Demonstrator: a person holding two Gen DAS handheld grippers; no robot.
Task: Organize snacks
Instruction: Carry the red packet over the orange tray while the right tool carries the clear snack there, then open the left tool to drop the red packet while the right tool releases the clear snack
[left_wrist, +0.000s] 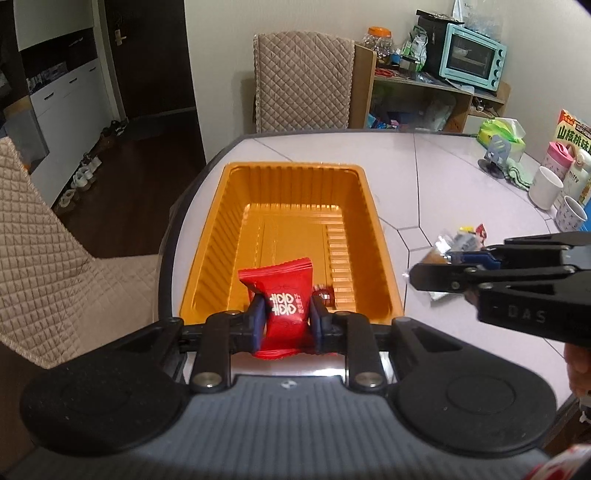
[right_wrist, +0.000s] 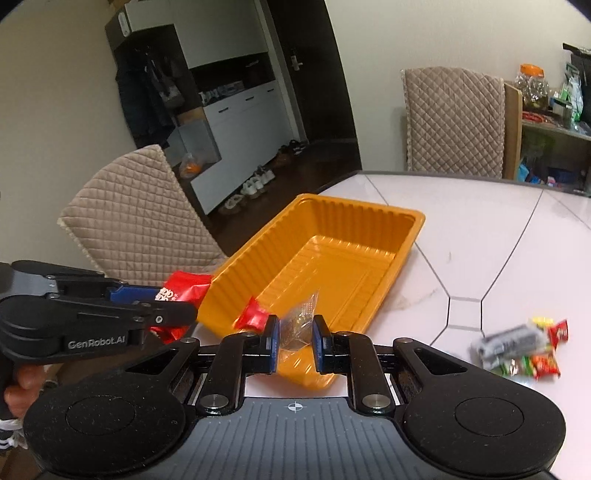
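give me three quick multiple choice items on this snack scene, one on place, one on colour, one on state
1. Where does the loose pile of snacks lie?
A. on the table beside the tray
B. inside the tray
C. on a chair

2. What colour is the tray?
A. blue
B. orange
C. white

3. What is the left claw doing?
A. standing wide open
B. shut on nothing
C. shut on the red packet

Answers:
1 A: in the right wrist view the pile sits on the bare table, clear of the tray.
2 B: its ribbed walls are orange in both views.
3 C: the blue pads press the red packet from both sides.
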